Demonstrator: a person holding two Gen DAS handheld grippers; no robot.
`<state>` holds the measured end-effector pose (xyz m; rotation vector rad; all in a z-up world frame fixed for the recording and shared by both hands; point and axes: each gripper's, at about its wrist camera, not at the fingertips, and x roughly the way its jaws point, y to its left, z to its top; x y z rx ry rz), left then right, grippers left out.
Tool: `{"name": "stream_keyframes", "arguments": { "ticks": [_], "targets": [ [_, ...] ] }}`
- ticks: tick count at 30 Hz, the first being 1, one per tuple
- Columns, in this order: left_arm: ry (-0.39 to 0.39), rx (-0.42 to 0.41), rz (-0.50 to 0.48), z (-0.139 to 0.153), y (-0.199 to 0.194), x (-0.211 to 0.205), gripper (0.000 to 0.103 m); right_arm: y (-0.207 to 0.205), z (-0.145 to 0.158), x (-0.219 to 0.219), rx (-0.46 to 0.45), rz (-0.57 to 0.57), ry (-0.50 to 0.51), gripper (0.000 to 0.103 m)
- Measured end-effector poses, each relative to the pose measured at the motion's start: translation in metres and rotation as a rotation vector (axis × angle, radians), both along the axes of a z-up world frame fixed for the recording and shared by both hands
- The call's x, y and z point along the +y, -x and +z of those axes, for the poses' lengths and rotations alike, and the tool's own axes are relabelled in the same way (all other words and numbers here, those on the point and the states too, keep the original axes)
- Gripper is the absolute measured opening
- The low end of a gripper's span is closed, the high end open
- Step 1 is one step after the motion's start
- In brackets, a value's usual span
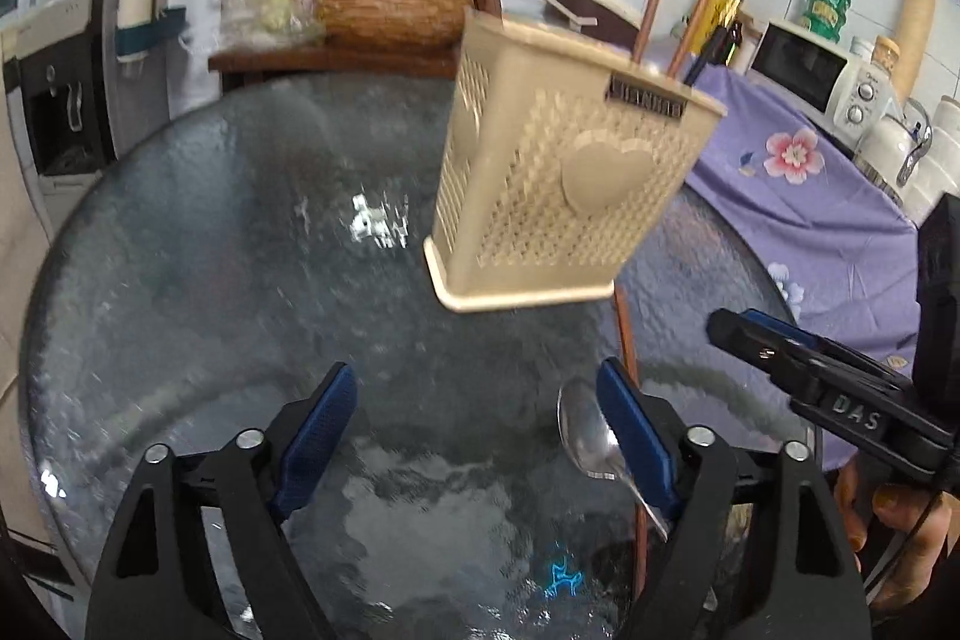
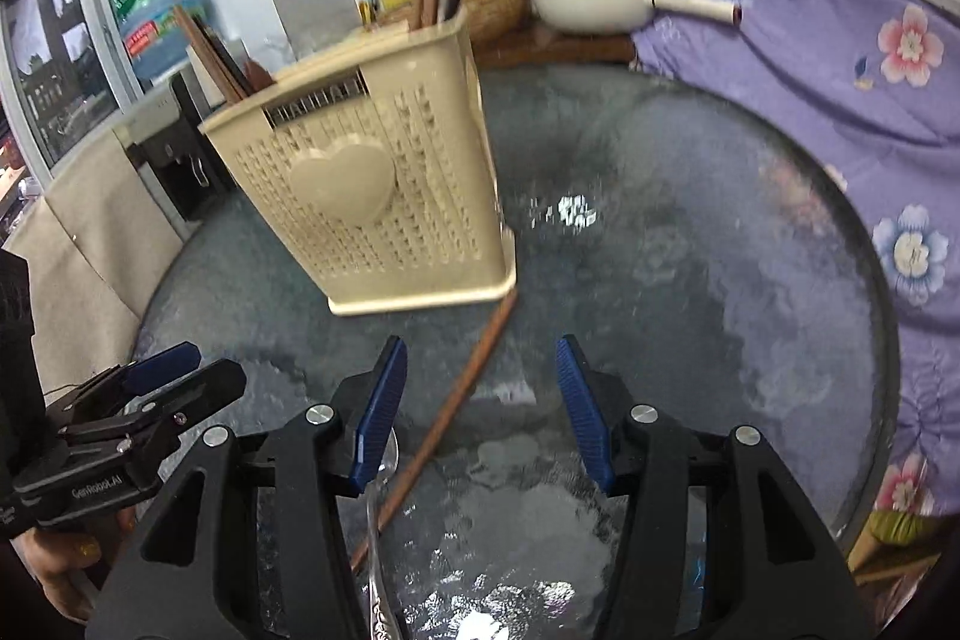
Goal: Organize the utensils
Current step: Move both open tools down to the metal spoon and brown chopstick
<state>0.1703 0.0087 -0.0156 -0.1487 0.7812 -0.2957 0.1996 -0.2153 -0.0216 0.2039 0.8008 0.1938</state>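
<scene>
A beige perforated utensil holder (image 1: 558, 178) with a heart on its side stands on the round glass table (image 1: 240, 280) and holds several chopsticks. It also shows in the right wrist view (image 2: 384, 196). A brown chopstick (image 2: 456, 406) lies on the glass in front of it, beside a metal spoon (image 1: 585, 430). My left gripper (image 1: 480, 424) is open and empty, its right finger next to the spoon. My right gripper (image 2: 480, 412) is open and empty, above the chopstick, with the spoon (image 2: 378, 538) under its left finger.
A purple flowered cloth (image 2: 840, 100) covers the right side by the table. A microwave (image 1: 822, 70) and jars stand behind it. A water dispenser (image 1: 66, 88) stands at the left. A wooden side table with a pan (image 2: 588, 4) is beyond the table.
</scene>
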Motion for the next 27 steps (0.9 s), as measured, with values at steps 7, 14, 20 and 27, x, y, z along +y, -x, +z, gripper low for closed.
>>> {"name": "stream_keyframes", "arguments": {
  "ticks": [7, 14, 20, 27],
  "targets": [
    [-0.014, 0.076, -0.085, -0.022, -0.007, -0.018, 0.061, -0.013, -0.012, 0.01, 0.084, -0.001, 0.009, 0.041],
    [0.012, 0.131, -0.136, -0.033, -0.017, -0.026, 0.052, -0.023, -0.016, 0.012, 0.103, -0.018, 0.01, 0.041],
    [0.017, 0.101, -0.102, -0.023, -0.013, -0.03, 0.055, -0.026, -0.015, -0.003, 0.103, -0.062, -0.02, 0.041],
    [-0.08, 0.081, -0.039, -0.019, -0.015, -0.059, 0.057, -0.024, -0.016, -0.011, 0.106, -0.07, -0.029, 0.041]
  ]
}}
